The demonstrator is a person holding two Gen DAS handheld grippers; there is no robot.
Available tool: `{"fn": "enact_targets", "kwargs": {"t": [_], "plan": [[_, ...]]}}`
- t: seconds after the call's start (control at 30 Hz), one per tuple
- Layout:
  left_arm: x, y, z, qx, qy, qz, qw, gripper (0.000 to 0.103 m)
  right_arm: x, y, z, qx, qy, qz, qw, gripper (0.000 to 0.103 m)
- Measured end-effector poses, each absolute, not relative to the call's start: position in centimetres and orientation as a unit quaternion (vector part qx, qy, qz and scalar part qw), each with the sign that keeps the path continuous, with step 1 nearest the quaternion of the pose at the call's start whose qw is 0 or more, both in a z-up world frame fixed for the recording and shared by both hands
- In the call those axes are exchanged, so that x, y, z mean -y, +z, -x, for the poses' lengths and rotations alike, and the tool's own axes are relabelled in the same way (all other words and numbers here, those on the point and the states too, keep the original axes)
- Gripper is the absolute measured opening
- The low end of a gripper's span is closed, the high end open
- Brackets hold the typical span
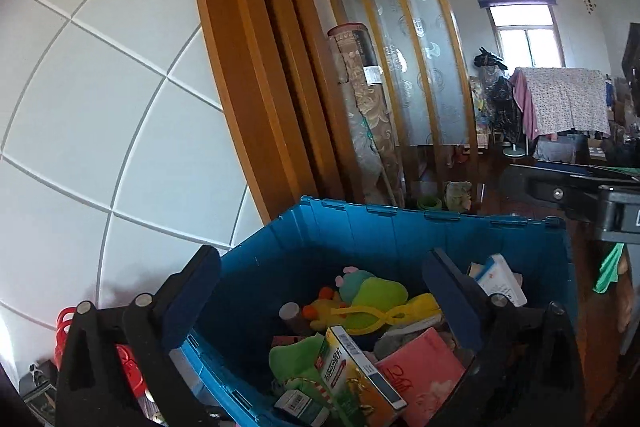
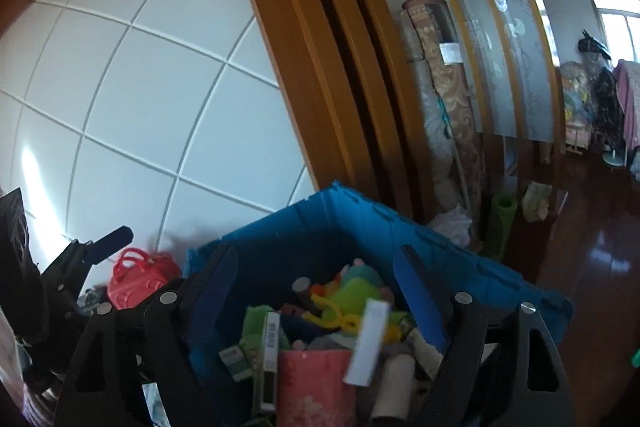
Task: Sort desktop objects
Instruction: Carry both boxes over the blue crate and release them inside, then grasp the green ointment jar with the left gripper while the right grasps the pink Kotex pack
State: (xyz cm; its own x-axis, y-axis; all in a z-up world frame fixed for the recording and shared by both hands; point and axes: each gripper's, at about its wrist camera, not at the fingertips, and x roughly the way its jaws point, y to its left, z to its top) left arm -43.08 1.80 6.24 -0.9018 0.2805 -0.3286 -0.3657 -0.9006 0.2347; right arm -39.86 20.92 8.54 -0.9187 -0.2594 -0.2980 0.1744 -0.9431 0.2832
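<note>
A blue crate (image 1: pixel 400 215) stands below both grippers, full of toys and boxes. In it lie a green plush (image 1: pixel 376 295), yellow plastic tongs (image 1: pixel 380 315), a green-and-yellow medicine box (image 1: pixel 352 375) and a pink book (image 1: pixel 424 367). My left gripper (image 1: pixel 320 291) hangs open over the crate with nothing between its fingers. My right gripper (image 2: pixel 316 291) is open above the same crate (image 2: pixel 360 203). A slim white box (image 2: pixel 370 343), blurred and tilted, sits between the right fingers and touches neither pad, above the pink book (image 2: pixel 312 379).
A red toy bag (image 2: pixel 136 279) sits left of the crate against the white tiled wall (image 1: pixel 100 107). A wooden door frame (image 1: pixel 248 67) and a rolled carpet (image 1: pixel 360 107) stand behind. Dark wooden floor (image 2: pixel 592 247) lies to the right, with a green roll (image 2: pixel 500 223).
</note>
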Motion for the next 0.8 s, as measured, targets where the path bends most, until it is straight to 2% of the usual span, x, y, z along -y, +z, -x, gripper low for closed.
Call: {"fn": "enact_targets", "kwargs": {"t": [0.13, 0.3, 0.6, 0.8], "plan": [[-1.3, 5.3, 41.9, -0.146, 0.968, 0.149, 0.137, 0.103, -20.6, 8.2, 39.8, 0.14, -0.967, -0.151, 0.152, 0.082], [3.9, 3.5, 40.2, -0.143, 0.973, 0.162, 0.082, 0.103, -17.1, 7.5, 37.3, 0.148, -0.955, -0.15, 0.21, 0.083], [21.7, -0.7, 33.9, -0.133, 0.966, 0.211, -0.073, 0.103, -5.9, 6.0, 35.2, 0.123, -0.93, -0.179, 0.297, 0.085], [30.3, -6.4, 28.6, -0.132, 0.95, 0.263, -0.108, 0.103, 4.4, 1.8, 34.2, 0.097, -0.9, -0.241, 0.35, 0.085]]}}
